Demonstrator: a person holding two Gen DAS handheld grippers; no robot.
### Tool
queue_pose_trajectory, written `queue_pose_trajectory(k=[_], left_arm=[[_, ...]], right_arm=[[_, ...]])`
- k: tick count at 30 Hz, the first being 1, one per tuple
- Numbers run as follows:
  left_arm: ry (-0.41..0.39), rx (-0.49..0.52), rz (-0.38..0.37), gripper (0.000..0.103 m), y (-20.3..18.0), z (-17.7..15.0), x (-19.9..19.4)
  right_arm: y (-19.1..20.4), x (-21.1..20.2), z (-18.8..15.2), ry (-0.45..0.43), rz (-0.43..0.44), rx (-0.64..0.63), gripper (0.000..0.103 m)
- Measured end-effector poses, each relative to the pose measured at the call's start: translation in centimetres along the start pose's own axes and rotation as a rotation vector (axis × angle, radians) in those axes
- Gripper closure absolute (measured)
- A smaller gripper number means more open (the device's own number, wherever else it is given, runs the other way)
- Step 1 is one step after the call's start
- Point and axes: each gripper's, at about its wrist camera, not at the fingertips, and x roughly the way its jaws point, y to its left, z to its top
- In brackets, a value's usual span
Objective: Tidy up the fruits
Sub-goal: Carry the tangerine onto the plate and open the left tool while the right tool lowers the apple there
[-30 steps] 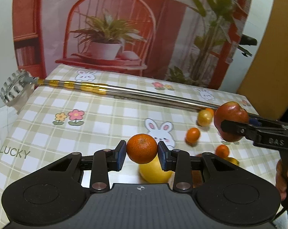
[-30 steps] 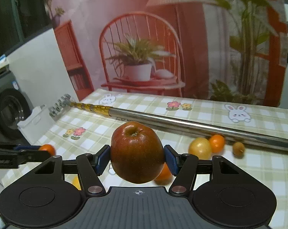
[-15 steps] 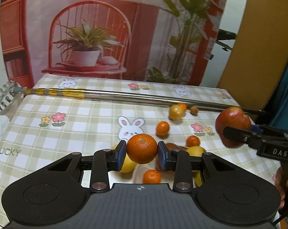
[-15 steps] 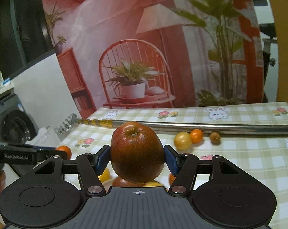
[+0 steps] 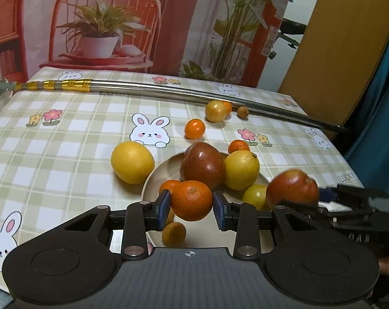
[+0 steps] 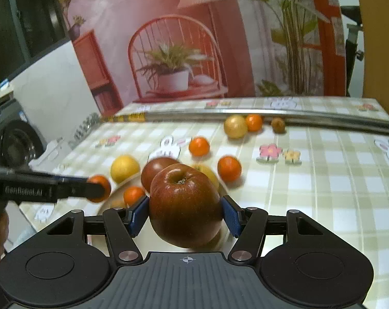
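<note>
Fruits are found partly gathered on a pale plate [image 5: 166, 172] and partly loose on the checked tablecloth [image 5: 73, 139]. We note the left gripper [image 5: 191, 207] clamped on a tangerine [image 5: 191, 200], its blue pads pressed to either side, the fruit held above the near part of the plate. We note the right gripper [image 6: 184, 213] clamped likewise on a red apple [image 6: 185, 203], stem uppermost, held over the plate's edge; in the left wrist view this apple [image 5: 292, 189] appears at the right, just beside the plate's right rim.

On the plate we record a second red apple [image 5: 203, 166], a lemon [image 5: 242, 170] touching it on the right, a smaller yellow fruit [image 5: 256, 195] nearer the camera, a small orange fruit [image 5: 170, 185] partly hidden behind the held tangerine, and a small brownish-orange fruit [image 5: 173, 233] at the near side.

Off the plate, a large lemon [image 5: 132, 162] lies just beside its left rim. A small orange [image 5: 238, 146] sits just behind the plated lemon; another [image 5: 194, 128] lies farther back. Against a long metal pole [image 5: 153, 93] crossing the far side of the table we find a yellow round fruit [image 5: 215, 111], a small orange one [image 5: 227, 106] behind it, and a small brown one [image 5: 242, 111], close together.

The right wrist view is blurred.
</note>
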Motion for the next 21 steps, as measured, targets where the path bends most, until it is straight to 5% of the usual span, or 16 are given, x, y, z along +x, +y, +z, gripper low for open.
queue_pose_trajectory(k=[21], left_arm=[[0.164, 0.045, -0.028, 0.065, -1.0, -1.6, 2.7]], right_arm=[[0.6, 0.9, -1.0, 0.054, 0.042, -0.017, 0.046]])
